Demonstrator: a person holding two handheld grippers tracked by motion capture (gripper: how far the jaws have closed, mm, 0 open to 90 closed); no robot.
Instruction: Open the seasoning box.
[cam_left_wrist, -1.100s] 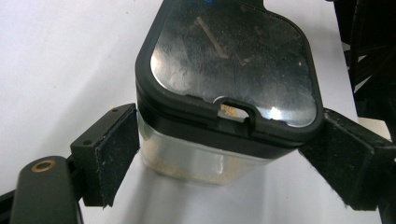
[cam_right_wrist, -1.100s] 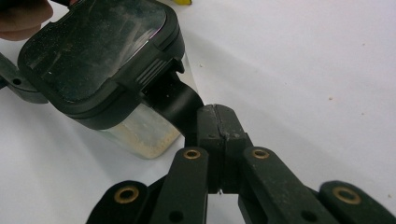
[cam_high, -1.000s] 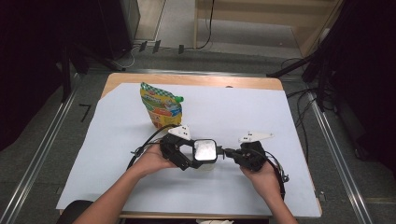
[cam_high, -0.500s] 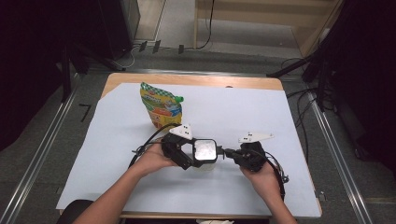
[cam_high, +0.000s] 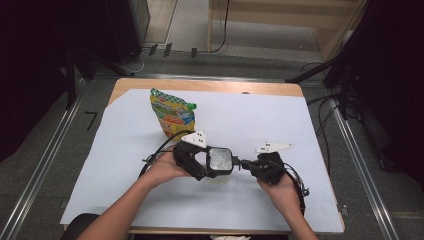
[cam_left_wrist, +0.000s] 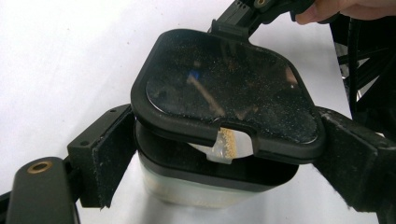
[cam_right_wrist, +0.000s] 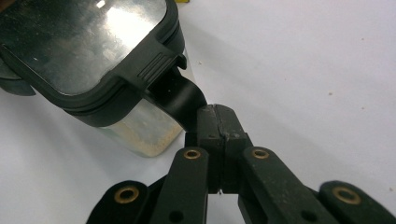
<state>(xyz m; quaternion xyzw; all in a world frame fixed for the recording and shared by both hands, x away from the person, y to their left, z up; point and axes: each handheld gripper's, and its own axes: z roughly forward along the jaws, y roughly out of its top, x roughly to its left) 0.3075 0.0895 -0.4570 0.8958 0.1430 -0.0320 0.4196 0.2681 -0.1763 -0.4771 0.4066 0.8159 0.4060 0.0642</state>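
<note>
A clear container (cam_high: 222, 159) with a black lid (cam_left_wrist: 224, 88) stands on the pale sheet near the front middle. My left gripper (cam_high: 210, 163) comes in from the left, and its pads (cam_left_wrist: 112, 154) press on both sides of the container body (cam_left_wrist: 196, 186). In the left gripper view the lid sits tilted, raised off the rim on one side. My right gripper (cam_high: 244, 164) reaches in from the right; its jaws are shut (cam_right_wrist: 217, 122) on the lid's black tab (cam_right_wrist: 180, 95). The right gripper (cam_left_wrist: 243, 14) also shows beyond the lid in the left gripper view.
A colourful snack bag (cam_high: 171, 112) with a green cap stands behind the left gripper. The pale sheet (cam_high: 260, 120) covers a wooden table (cam_high: 200, 85). Cables trail from both grippers. Metal rails run along the floor on both sides.
</note>
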